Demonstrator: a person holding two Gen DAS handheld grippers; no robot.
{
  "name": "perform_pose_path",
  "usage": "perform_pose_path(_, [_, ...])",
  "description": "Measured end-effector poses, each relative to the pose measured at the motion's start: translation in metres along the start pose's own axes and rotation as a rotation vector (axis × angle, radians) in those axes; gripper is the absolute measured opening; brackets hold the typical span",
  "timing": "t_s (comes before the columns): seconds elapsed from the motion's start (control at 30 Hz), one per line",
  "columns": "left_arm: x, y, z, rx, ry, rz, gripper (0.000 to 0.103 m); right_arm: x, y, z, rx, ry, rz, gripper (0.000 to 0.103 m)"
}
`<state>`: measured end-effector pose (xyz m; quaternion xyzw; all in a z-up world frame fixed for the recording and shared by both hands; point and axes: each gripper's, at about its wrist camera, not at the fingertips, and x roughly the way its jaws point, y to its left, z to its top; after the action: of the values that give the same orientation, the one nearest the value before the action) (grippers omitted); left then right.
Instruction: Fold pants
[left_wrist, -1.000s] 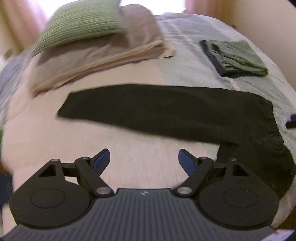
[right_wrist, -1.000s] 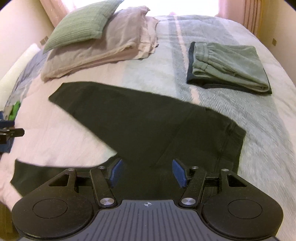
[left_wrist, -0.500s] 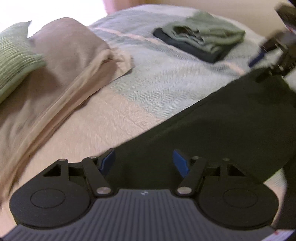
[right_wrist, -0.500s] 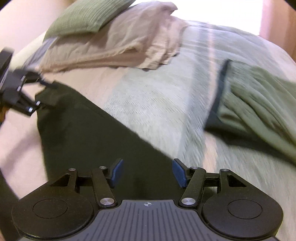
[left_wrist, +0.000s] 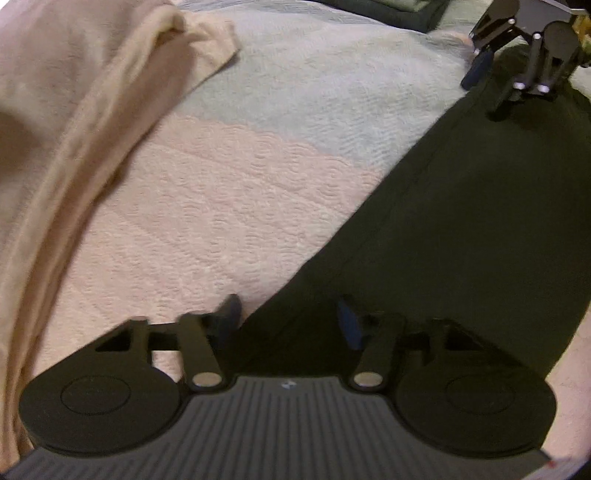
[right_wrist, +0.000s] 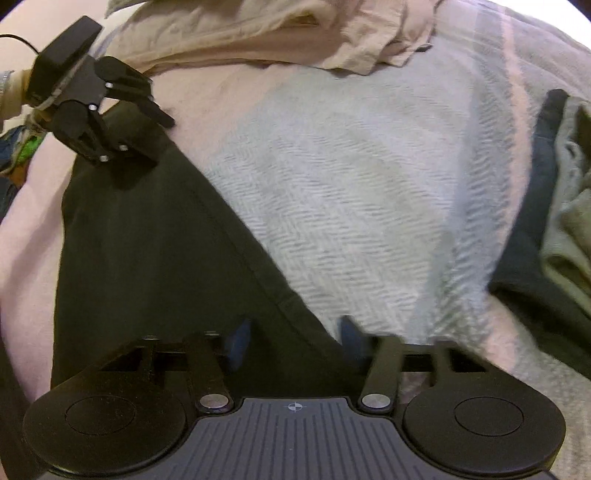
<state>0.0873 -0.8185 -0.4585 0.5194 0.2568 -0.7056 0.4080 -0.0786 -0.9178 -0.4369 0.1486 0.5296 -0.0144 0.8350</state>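
My left gripper (left_wrist: 288, 321) and right gripper (right_wrist: 291, 339) both closing, dark pants (left_wrist: 461, 229) edge between the jaws, not yet pinched. Pants flat on the bedspread (left_wrist: 229, 192) ahead. Risk: pads catch bedspread too.

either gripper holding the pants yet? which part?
Not yet. Both are closing on the far edge of the black pants: left gripper at one end, right gripper at the other. Fabric lies between the fingers, but gaps remain.

Pants (left_wrist: 461, 229) black; bedspread (right_wrist: 351, 206) pink and pale grey-green bands, herringbone weave; pillowcase (left_wrist: 74, 92) seemingly beige.
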Motion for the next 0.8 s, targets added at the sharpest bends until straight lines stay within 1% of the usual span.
perform_pose_path(0.03, [0.0, -0.004, -0.001, 0.018, -0.01, 0.012, 0.028, 0.0, 0.001, -0.001, 0.003, -0.002, -0.014, 0.018])
perform_pose_path(0.07, [-0.002, -0.01, -0.001, 0.044, -0.022, 0.038, 0.022, -0.002, 0.003, -0.002, 0.004, -0.007, -0.02, 0.013])
perform_pose_path(0.1, [-0.005, -0.014, -0.003, 0.061, -0.031, 0.067, 0.015, -0.006, 0.006, -0.004, -0.001, -0.02, -0.031, 0.01])
perform_pose_path(0.13, [-0.01, -0.019, -0.005, 0.075, -0.045, 0.09, 0.012, -0.012, 0.012, -0.005, -0.008, -0.04, -0.049, 0.008])
perform_pose_path(0.23, [-0.037, -0.037, -0.013, 0.058, -0.121, 0.179, 0.01, -0.038, 0.038, -0.011, -0.053, -0.118, -0.13, 0.006])
perform_pose_path(0.33, [-0.08, -0.067, -0.029, -0.015, -0.217, 0.286, 0.01, -0.075, 0.085, -0.025, -0.144, -0.217, -0.245, 0.006])
perform_pose_path(0.37, [-0.098, -0.082, -0.036, -0.047, -0.254, 0.33, 0.009, -0.086, 0.105, -0.032, -0.18, -0.246, -0.284, 0.006])
perform_pose_path(0.43, [-0.133, -0.117, -0.053, -0.097, -0.303, 0.401, 0.009, -0.112, 0.152, -0.053, -0.261, -0.299, -0.349, 0.006])
perform_pose_path(0.47, [-0.154, -0.141, -0.065, -0.113, -0.327, 0.44, 0.009, -0.124, 0.175, -0.065, -0.289, -0.316, -0.373, 0.004])
perform_pose_path(0.5, [-0.171, -0.16, -0.076, -0.137, -0.343, 0.453, 0.009, -0.135, 0.2, -0.079, -0.32, -0.323, -0.394, 0.004])
perform_pose_path(0.57, [-0.208, -0.202, -0.107, -0.225, -0.374, 0.434, 0.009, -0.151, 0.251, -0.112, -0.385, -0.32, -0.45, 0.004])
perform_pose_path(0.63, [-0.231, -0.241, -0.134, -0.302, -0.363, 0.4, 0.008, -0.162, 0.3, -0.145, -0.412, -0.297, -0.466, 0.004])
perform_pose_path(0.67, [-0.238, -0.267, -0.153, -0.332, -0.344, 0.387, 0.008, -0.165, 0.322, -0.162, -0.408, -0.276, -0.461, 0.004])
perform_pose_path(0.7, [-0.242, -0.285, -0.167, -0.371, -0.32, 0.372, 0.008, -0.165, 0.343, -0.177, -0.39, -0.243, -0.433, 0.004])
perform_pose_path(0.77, [-0.235, -0.315, -0.201, -0.528, -0.229, 0.277, 0.008, -0.157, 0.375, -0.209, -0.35, -0.202, -0.399, 0.006])
perform_pose_path(0.8, [-0.228, -0.33, -0.217, -0.59, -0.186, 0.239, 0.009, -0.152, 0.384, -0.222, -0.308, -0.171, -0.389, 0.01])
